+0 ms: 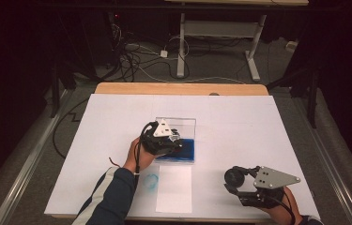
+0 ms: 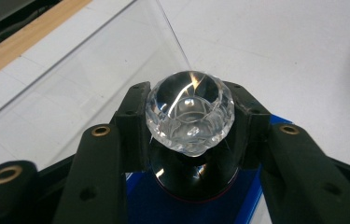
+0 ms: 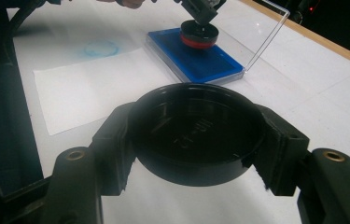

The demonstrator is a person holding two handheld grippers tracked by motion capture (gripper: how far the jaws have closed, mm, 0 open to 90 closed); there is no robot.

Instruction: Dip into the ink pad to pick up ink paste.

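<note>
The left gripper [image 2: 189,128] is clamping the faceted clear knob [image 2: 189,116] of a round black stamp [image 3: 199,33], pressing it onto the blue ink pad [image 3: 196,58] in its clear hinged case [image 1: 183,124]. The right gripper [image 3: 196,140] is gripping a glossy black round cap [image 3: 196,135] above the white table sheet [image 1: 239,126]. A plain paper slip [image 1: 174,187] is lying beside a faint blue ring print [image 1: 150,180].

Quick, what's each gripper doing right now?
Left gripper: shut on the stamp, pressed on the blue ink pad.
Right gripper: shut on the black cap.
</note>
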